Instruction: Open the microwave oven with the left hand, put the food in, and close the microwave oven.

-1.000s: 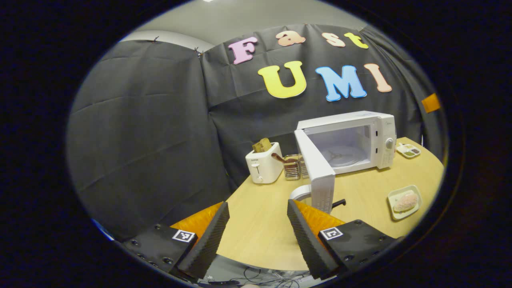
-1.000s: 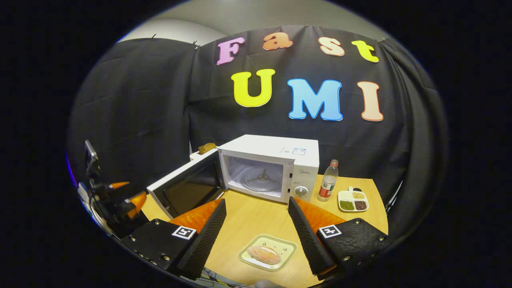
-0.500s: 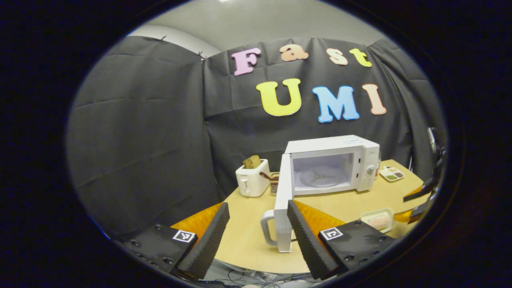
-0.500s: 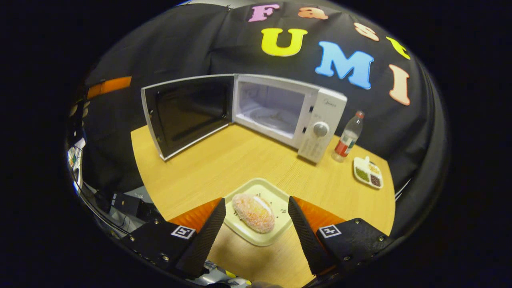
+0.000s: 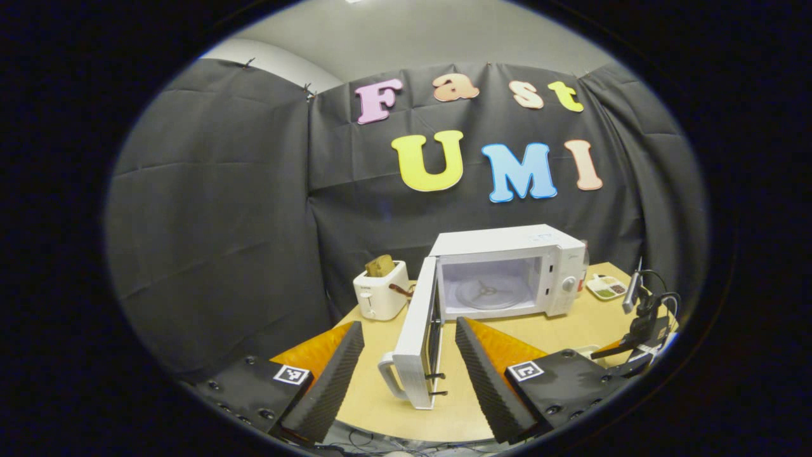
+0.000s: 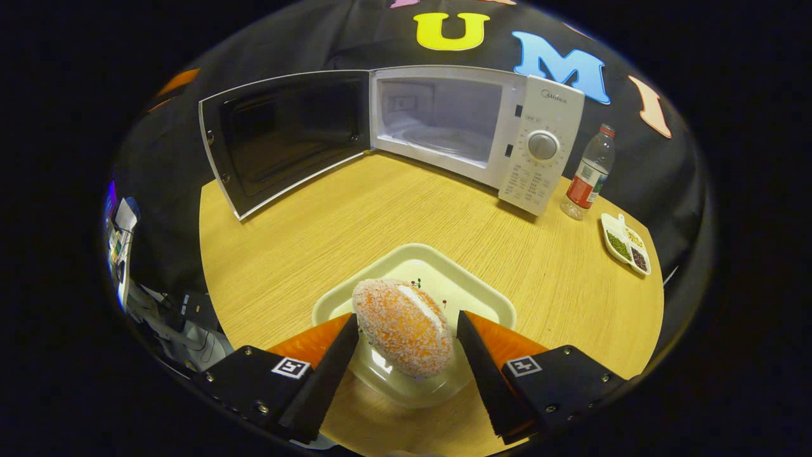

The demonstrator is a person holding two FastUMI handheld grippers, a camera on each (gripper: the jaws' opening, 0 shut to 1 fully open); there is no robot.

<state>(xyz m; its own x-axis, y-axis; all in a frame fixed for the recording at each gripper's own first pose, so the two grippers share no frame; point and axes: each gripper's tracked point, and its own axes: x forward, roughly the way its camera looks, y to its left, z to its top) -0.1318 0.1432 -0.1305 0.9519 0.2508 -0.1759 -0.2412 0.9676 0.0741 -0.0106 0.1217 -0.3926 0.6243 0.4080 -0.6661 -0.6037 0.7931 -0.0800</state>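
Item one, nearest: we find the right gripper (image 6: 403,355) with jaws wide apart, straddling the crumb-coated oval bread roll (image 6: 403,327). We see a finger close on each flank, at 9 and 3 o'clock of the roll, neither visibly pressing; we judge nothing is gripped yet. The roll's long axis runs from about 10 to 4 o'clock, slanted across the line between the fingers, so we judge the jaws would close on its narrower width.

Item two: the pale square plastic plate (image 6: 479,298) under the roll, resting on the round light wooden table (image 6: 304,247).

Item three, at 12 o'clock and well apart from the plate: the white microwave oven (image 6: 542,149), its door (image 6: 285,136) swung fully open toward 10 o'clock, the cavity empty.

Item four, far right: a clear plastic bottle with a red label (image 6: 587,174) and a small white divided dish of beans (image 6: 625,244).

Item five: the left gripper (image 5: 406,374), jaws wide open and empty, held back at the table edge facing the door's edge (image 5: 415,336). A white toaster (image 5: 379,295) stands beyond at 11 o'clock. We judge the right hand far nearer the food.
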